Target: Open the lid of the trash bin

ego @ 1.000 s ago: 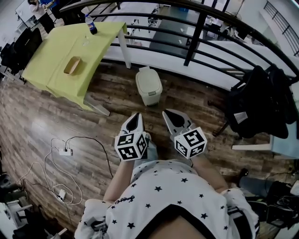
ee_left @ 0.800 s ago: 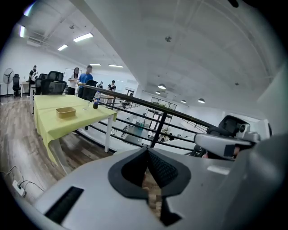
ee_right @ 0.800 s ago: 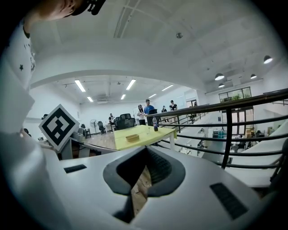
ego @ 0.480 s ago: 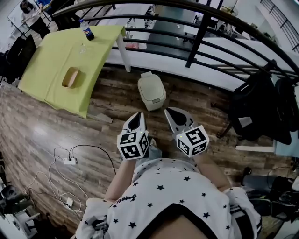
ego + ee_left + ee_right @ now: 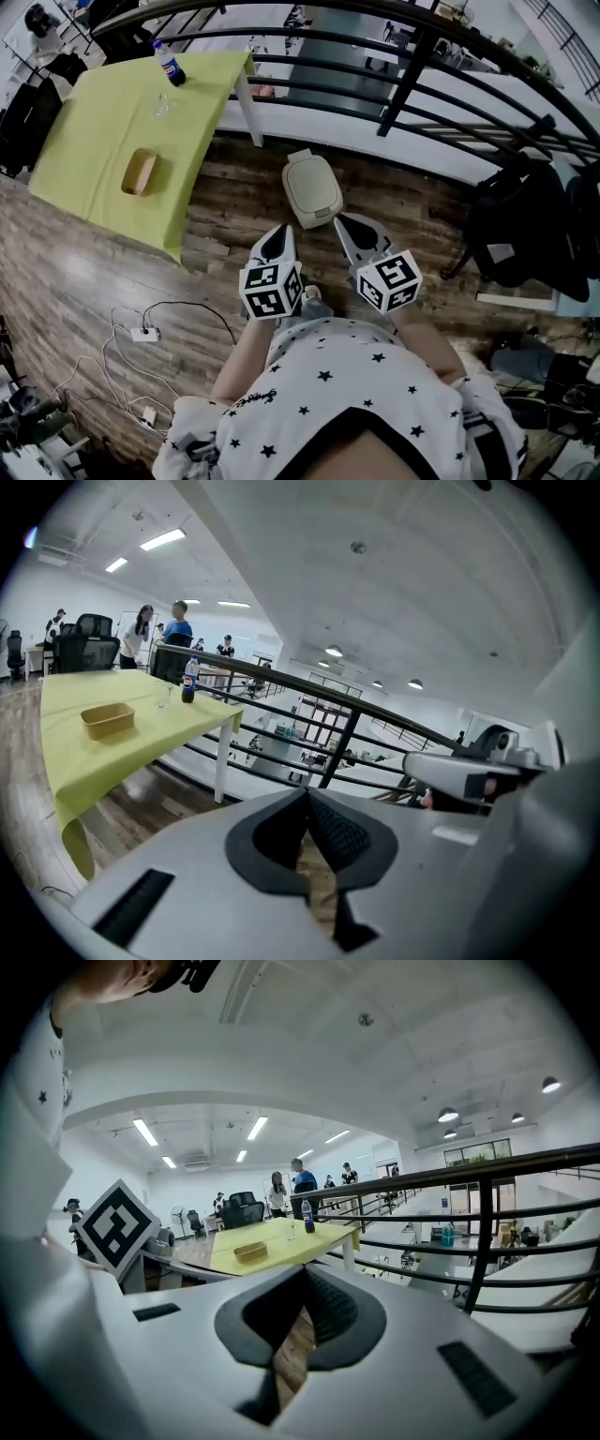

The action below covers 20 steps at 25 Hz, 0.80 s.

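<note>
The left grey two-jaw gripper (image 5: 277,236) and the right grey two-jaw gripper (image 5: 349,228) are held side by side, near each other but apart, with the jaws pointing to the far side. Each carries a black-and-white marker cube at its near end, left (image 5: 272,290) and right (image 5: 388,280). Both jaw pairs meet at the tips and grip nothing. The left forearm (image 5: 246,349) and right forearm (image 5: 427,339) are drawn in close to the torso (image 5: 347,394).

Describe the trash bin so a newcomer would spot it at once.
Start at the black railing in the head view. On the wood floor just below it, right of the yellow-green table, stands the trash bin. It is the only pale, rounded box there, lid shut.
</note>
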{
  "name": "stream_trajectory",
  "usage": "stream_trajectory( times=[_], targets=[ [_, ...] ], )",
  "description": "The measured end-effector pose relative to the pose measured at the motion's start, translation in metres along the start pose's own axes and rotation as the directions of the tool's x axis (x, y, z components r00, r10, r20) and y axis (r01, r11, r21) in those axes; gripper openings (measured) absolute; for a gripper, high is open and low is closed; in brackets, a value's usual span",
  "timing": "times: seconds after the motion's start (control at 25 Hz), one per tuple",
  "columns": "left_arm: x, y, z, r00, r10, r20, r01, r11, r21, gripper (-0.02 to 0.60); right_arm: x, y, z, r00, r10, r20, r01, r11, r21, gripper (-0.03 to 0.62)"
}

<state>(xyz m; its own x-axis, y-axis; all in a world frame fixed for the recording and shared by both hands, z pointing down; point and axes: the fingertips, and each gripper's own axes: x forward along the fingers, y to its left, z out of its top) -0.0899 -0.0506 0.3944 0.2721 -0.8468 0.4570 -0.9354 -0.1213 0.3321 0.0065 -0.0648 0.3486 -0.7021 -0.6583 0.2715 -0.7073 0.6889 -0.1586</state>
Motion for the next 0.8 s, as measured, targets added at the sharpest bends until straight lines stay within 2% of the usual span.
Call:
stream_trajectory(
  times=[0.4,0.8],
  targets=[
    [0.036,0.038,-0.002,0.999,-0.012,-0.047,0.011,1.000,-0.020,0.011,0.050,-0.019,-0.015,0.998,-0.046,-0.042,0.046,0.999,0.010,-0.006],
    [0.067,0.060,-0.027,0.996,0.013,-0.084,-0.018,0.998,-0.056,0.011,0.092,-0.051,-0.062,0.990,-0.059,-0.127,0.064,0.997,0.038,-0.006]
  ],
)
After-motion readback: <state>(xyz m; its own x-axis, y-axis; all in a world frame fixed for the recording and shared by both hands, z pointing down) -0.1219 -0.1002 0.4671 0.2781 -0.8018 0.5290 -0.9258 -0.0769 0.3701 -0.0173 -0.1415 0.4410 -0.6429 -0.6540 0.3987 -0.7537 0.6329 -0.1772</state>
